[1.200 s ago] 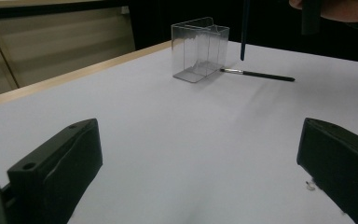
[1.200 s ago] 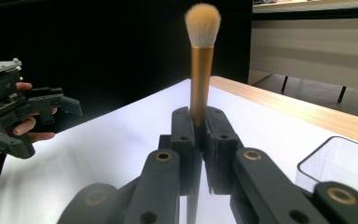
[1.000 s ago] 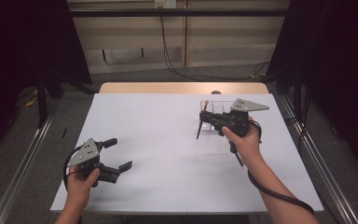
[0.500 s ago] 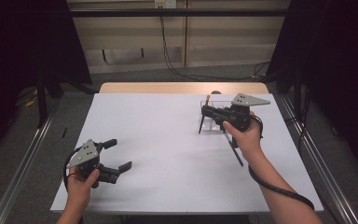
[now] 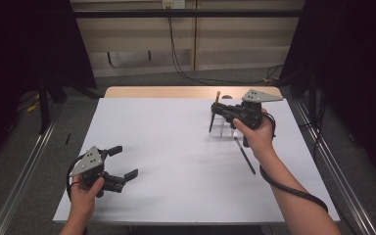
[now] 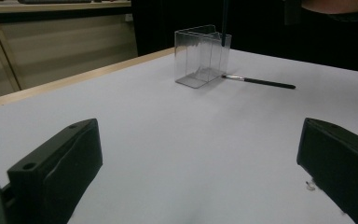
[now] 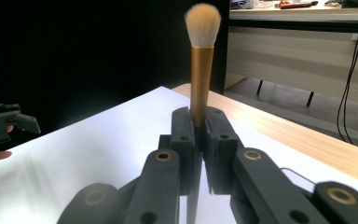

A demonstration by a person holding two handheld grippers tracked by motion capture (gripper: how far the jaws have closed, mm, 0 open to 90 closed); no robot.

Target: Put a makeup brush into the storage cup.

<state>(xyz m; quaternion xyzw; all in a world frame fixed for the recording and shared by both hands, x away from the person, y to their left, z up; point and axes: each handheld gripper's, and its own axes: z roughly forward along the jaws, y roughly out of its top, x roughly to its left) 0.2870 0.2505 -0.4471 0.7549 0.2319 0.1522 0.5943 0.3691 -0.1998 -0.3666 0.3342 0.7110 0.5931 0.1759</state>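
Makeup brush with a gold metal ferrule, fluffy cream-white bristles and a dark handle (image 7: 201,70): it stands upright, bristles up, ferrule pinched between the pads, dark handle running down below the jaws; in the high view it shows as a thin dark stick with a tan tip (image 5: 214,111) poised over the clear plastic compartment box (image 5: 223,126), lower end at or just inside the box top, cannot tell which. Right claw (image 7: 198,135): jaws together, clamped on the brush at the ferrule's lower end, no gap visible either side of it; in the high view it sits at about 1 o'clock on the white worktop (image 5: 176,161), hand wrapped round the body (image 5: 225,111), grey three-cornered plate on top. Second brush, thin, black handle, small tip (image 5: 245,155): lying flat on the worktop at roughly 5 o'clock from the box, tip end near the box's corner, touching or not I can't tell; the left gripper view shows it (image 6: 260,82) just beside the box (image 6: 200,58), with the held brush's dark handle coming down into the box's rear corner. Left claw (image 5: 121,161): jaws wide apart, nothing between them, not touching either brush, at about 8 o'clock on the worktop, well apart from the box, pointing toward 3 o'clock across the sheet.
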